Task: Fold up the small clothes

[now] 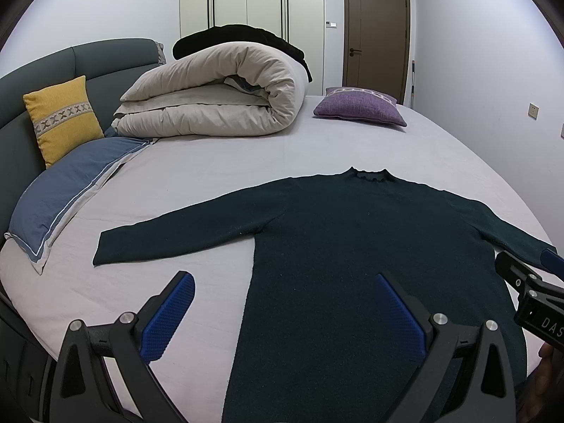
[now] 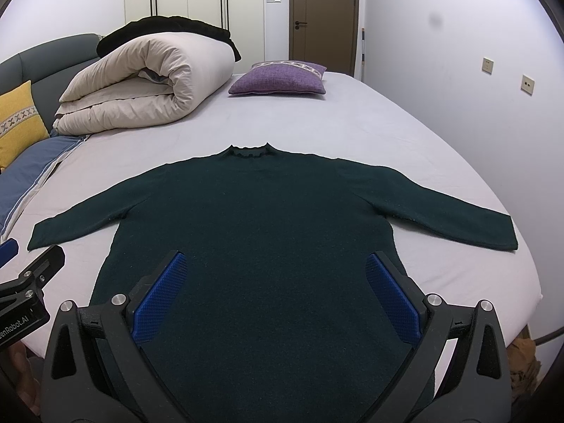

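Observation:
A dark green long-sleeved sweater (image 1: 338, 232) (image 2: 268, 211) lies flat on the bed, collar away from me, both sleeves spread out to the sides. My left gripper (image 1: 283, 290) hovers open above the sweater's lower left edge, with nothing between its blue pads. Over the lower middle of the sweater's body my right gripper (image 2: 276, 271) is open too, holding nothing. The right gripper's black body also shows at the right edge of the left wrist view. The sweater's hem is hidden below both grippers.
A light grey sheet (image 1: 218, 176) covers the bed. At the back lie a rolled beige duvet (image 1: 218, 95) with a black garment (image 1: 243, 35) on top and a purple cushion (image 1: 359, 107). A yellow cushion (image 1: 61, 116) and blue pillow (image 1: 67, 194) sit left. The bed's right edge (image 2: 528, 268) drops off.

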The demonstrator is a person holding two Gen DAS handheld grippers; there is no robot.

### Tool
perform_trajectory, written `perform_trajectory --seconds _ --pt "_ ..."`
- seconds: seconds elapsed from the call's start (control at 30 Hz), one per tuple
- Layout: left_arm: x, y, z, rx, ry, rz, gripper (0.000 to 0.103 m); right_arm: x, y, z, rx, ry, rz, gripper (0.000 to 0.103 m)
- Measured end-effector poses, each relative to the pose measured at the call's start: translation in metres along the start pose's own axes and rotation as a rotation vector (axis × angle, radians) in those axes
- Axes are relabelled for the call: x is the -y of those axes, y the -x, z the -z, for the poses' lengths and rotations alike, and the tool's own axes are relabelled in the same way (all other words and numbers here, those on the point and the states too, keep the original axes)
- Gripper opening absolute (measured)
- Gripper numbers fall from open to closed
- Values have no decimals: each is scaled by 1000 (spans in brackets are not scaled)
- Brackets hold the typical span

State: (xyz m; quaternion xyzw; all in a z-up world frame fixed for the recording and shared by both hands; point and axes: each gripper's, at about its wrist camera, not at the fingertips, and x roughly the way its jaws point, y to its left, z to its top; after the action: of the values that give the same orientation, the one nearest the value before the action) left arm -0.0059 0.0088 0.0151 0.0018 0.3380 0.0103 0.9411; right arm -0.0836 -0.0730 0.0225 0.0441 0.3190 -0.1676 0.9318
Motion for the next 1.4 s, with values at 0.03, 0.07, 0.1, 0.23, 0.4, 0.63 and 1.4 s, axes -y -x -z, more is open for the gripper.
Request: perform_trajectory --seconds 0.03,0.07,0.1,0.23,0.4,0.63,1.4 --pt "0 0 0 0 0 0 103 0 0 0 0 1 0 103" --pt "0 0 0 -1 0 0 103 0 0 0 0 1 0 103" --pt "0 1 -1 -1 -1 -1 103 0 0 0 0 1 1 103" --pt "0 0 0 0 2 -2 103 0 0 0 -1 1 0 103" --pt "0 0 0 1 1 -2 103 -1 0 1 -2 1 -1 103" --pt "1 -3 2 -4 2 1 103 -4 0 3 -3 3 1 103" --pt "39 -66 25 -136 -111 -16 103 344 -78 66 -69 -855 -25 95"
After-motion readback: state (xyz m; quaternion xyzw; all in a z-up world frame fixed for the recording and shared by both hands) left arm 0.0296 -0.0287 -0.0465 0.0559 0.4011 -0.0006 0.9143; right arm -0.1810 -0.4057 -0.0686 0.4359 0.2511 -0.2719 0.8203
